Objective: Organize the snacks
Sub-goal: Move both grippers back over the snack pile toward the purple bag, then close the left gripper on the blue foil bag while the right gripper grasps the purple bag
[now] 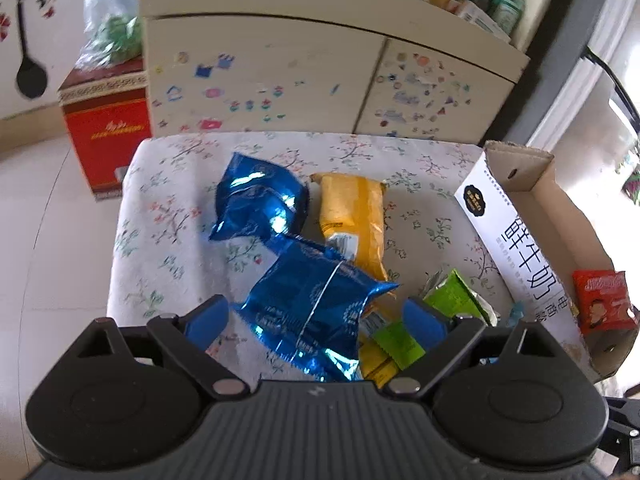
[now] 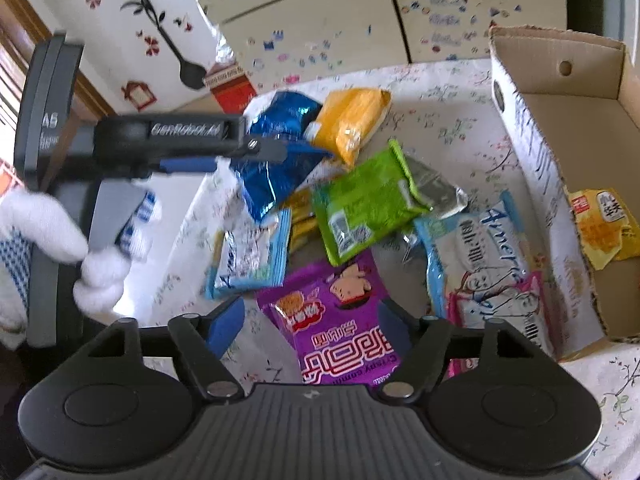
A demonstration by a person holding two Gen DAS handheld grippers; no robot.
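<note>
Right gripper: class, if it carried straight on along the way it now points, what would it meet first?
Most likely the purple snack packet, lying on the table between the open fingers of the right gripper. Depth is hard to judge, so this is a best reading.

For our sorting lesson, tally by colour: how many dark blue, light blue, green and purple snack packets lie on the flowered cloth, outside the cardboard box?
Dark blue foil packets: 2
Light blue packets: 2
Green packet: 1
Purple packet: 1
Total: 6
</note>
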